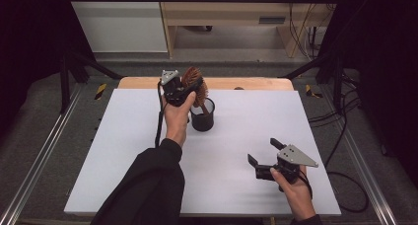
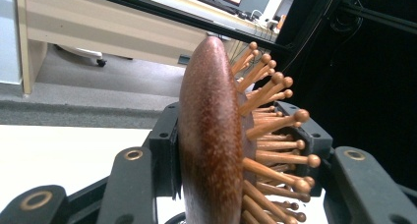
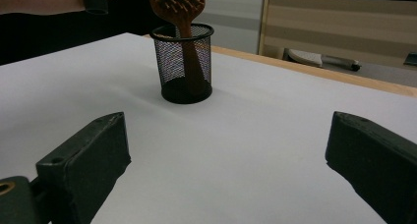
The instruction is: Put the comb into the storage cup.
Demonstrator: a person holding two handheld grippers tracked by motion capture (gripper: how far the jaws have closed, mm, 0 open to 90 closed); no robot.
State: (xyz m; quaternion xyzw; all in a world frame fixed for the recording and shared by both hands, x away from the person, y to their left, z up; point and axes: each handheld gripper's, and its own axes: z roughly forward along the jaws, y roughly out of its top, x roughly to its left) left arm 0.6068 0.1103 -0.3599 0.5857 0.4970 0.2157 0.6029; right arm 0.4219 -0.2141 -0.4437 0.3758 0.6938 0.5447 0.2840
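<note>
Wooden hairbrush (image 1: pixel 194 84) clamped in left gripper (image 1: pixel 183 89) fingers — handle in mesh cup (image 1: pixel 202 115); right gripper (image 1: pixel 264 151) fingers apart.

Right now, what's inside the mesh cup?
The wooden hairbrush's handle stands in the black mesh cup, head above the rim, clamped by the left gripper. The mesh hides whether the handle touches bottom.

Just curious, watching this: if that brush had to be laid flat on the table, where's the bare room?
Most of the white table is bare: the stretch between the mesh cup and the right gripper, and the far right corner. It is crowded only at the cup, where the left gripper holds the brush with its handle inside.
</note>
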